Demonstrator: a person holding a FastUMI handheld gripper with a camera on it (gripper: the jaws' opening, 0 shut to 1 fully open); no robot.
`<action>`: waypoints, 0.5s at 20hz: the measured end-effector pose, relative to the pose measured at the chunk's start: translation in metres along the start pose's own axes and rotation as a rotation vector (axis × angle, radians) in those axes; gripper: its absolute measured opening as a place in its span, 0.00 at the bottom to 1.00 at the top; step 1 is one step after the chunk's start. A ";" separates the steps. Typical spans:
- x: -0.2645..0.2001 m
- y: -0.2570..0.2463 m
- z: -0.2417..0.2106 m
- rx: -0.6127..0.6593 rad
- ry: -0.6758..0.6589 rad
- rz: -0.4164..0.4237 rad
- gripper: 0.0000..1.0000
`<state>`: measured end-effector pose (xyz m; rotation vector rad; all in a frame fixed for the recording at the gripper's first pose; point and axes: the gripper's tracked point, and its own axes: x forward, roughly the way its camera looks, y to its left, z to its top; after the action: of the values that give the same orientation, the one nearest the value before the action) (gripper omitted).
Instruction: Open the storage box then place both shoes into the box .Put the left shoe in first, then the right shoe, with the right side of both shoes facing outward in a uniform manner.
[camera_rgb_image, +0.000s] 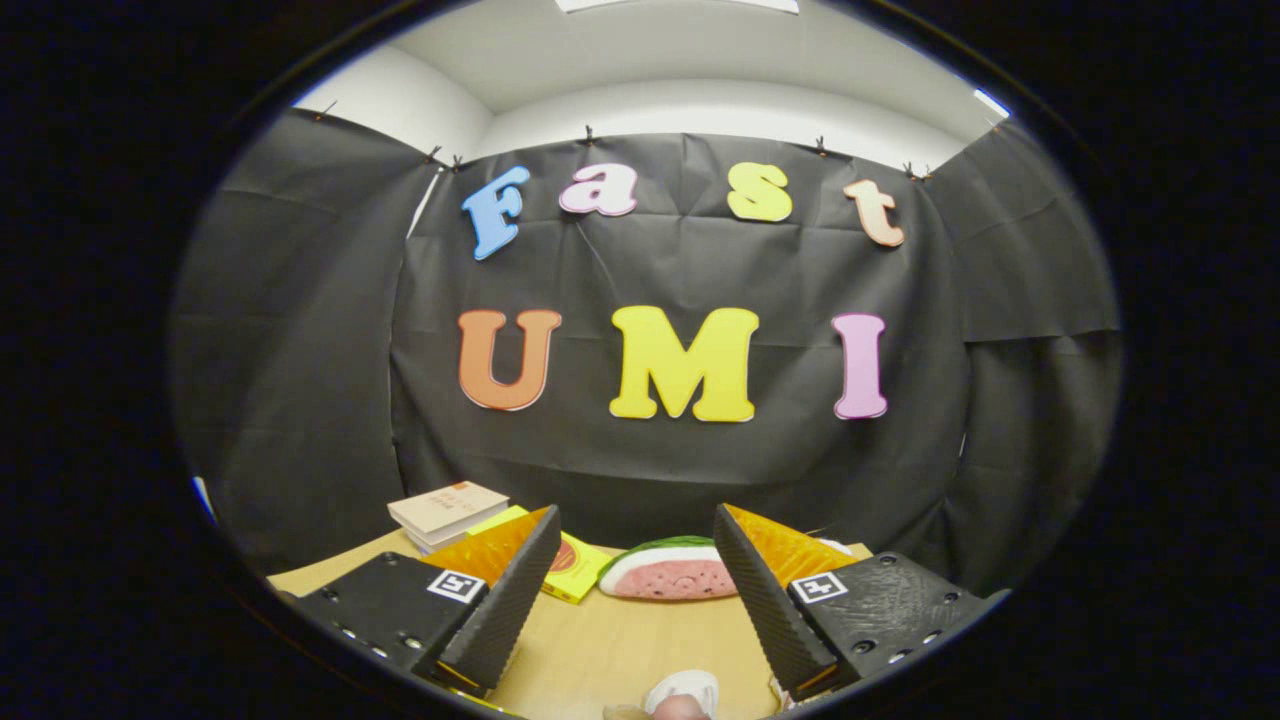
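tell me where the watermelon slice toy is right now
In the gripper view the watermelon slice toy lies on the table beyond the open gripper, beside a yellow book.

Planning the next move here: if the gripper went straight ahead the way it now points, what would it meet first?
Probably the watermelon slice toy, lying on the table just beyond the open, empty jaws of the gripper. Depth is hard to judge; held level, it might pass above it and reach the black cloth wall.

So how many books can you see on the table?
2: a pale book lying on a stack beyond the open gripper, and a yellow one just ahead, beside the watermelon slice. More may be hidden.
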<state>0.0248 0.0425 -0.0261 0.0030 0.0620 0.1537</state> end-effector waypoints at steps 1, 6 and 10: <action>0.001 0.004 -0.005 0.008 0.014 0.010 0.95; 0.001 0.033 -0.030 0.024 0.064 0.085 0.95; -0.002 0.059 -0.053 0.072 0.112 0.150 0.95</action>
<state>0.0105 0.1003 -0.0786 0.0706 0.1789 0.3016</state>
